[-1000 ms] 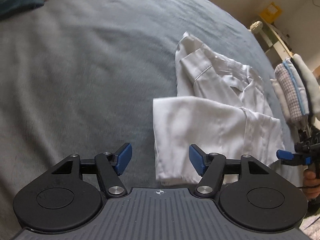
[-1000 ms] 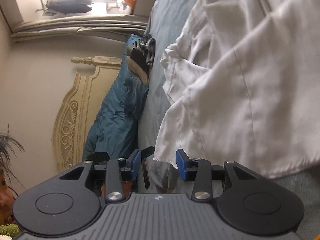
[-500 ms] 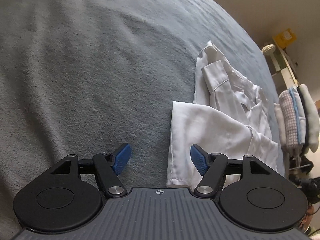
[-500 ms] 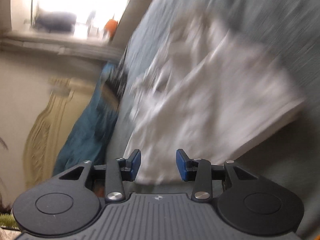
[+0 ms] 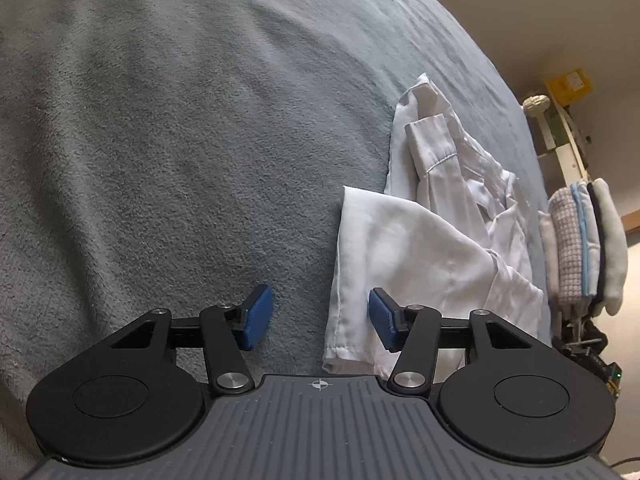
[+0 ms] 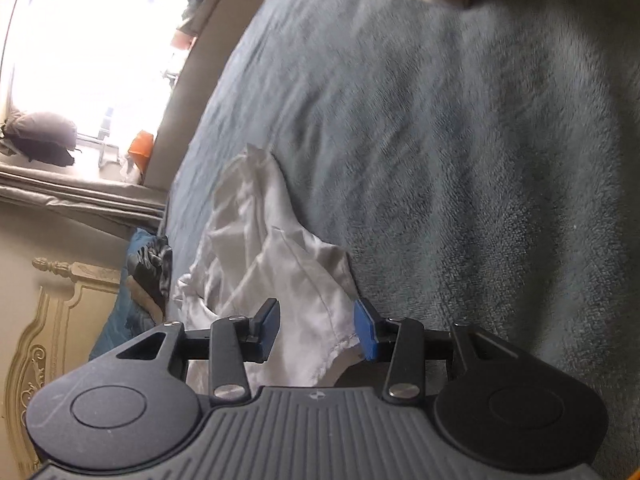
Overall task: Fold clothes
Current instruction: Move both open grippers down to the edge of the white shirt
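On the bed, seen from the left wrist, the left gripper (image 5: pixel 320 316) hangs low over the grey blanket (image 5: pixel 168 152). Its jaws are closing, but the blue pads do not press on anything. The near corner of the white shirt (image 5: pixel 420 252) lies between them, closer to the right pad. The shirt is partly folded and lies flat on the blanket. Its left edge runs straight up from the gripper. A sleeve with a cuff lies across the far part of the shirt. To the left of the shirt there is a lot of bare blanket, wide and smooth, with room to move. To the right, past the edge of the bed, is a stack of folded cloths (image 5: pixel 580 248). Behind it is a pale wall with a yellow box (image 5: pixel 570 84).

From the right wrist, the right gripper (image 6: pixel 316 328) is low over the same shirt (image 6: pixel 280 264). Its jaws stand apart and grip nothing. A hemmed edge of the shirt lies between the pads, and the pads do not squeeze it. The shirt is bunched and wrinkled here. To the right is wide, bare blanket (image 6: pixel 460 160). To the left are a blue pillow (image 6: pixel 120 320), a carved cream headboard (image 6: pixel 52 320) and a bright window (image 6: pixel 92 48). This picture is a bit blurry.
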A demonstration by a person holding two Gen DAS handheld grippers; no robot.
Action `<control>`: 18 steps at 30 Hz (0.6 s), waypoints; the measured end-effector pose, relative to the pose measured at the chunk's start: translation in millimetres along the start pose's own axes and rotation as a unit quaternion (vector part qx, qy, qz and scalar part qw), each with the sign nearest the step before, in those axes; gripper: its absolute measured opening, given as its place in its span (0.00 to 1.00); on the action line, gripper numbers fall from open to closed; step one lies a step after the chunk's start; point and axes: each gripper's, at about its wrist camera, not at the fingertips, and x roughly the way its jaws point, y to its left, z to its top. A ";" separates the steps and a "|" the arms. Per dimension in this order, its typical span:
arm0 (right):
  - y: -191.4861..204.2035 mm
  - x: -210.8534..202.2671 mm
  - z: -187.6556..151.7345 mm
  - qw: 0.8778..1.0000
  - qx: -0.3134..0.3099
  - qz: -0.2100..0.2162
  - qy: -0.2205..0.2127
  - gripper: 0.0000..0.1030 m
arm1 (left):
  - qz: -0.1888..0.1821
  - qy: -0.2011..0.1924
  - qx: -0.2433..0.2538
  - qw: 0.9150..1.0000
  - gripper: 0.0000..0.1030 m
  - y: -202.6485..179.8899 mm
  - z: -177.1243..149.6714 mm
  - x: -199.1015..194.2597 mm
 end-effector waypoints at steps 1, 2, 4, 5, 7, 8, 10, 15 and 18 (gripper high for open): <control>-1.5 0.4 0.4 1.000 0.001 -0.005 -0.003 0.43 | 0.002 0.000 0.002 1.000 0.51 -0.5 -0.5 0.2; -2.9 0.8 0.9 1.000 0.002 -0.010 -0.005 0.43 | 0.003 0.001 0.003 1.000 0.51 -0.9 -1.1 0.6; -6.4 2.5 2.4 1.000 0.009 -0.012 -0.010 0.43 | 0.006 0.003 0.005 1.000 0.51 -1.5 -2.1 1.6; -8.3 3.7 3.3 1.000 0.014 -0.010 -0.013 0.43 | 0.007 0.005 0.004 1.000 0.51 -1.5 -2.4 2.4; -11.5 6.5 4.9 1.000 0.024 -0.004 -0.016 0.43 | 0.008 0.007 0.006 1.000 0.51 -2.1 -2.4 4.0; -10.4 9.7 4.4 1.000 0.024 0.003 -0.007 0.43 | 0.008 0.007 0.007 1.000 0.51 -2.6 -2.3 4.5; -7.6 15.6 2.0 0.999 0.022 0.023 0.014 0.43 | 0.005 0.007 0.009 1.000 0.51 -3.1 -2.4 4.9; -0.3 19.8 -2.8 0.997 0.018 0.060 0.038 0.43 | -0.003 0.012 0.010 1.000 0.51 -2.6 -3.2 5.4; 3.0 22.3 -0.6 0.998 0.009 0.047 0.045 0.43 | -0.003 0.013 0.019 1.000 0.48 -3.9 -3.6 6.4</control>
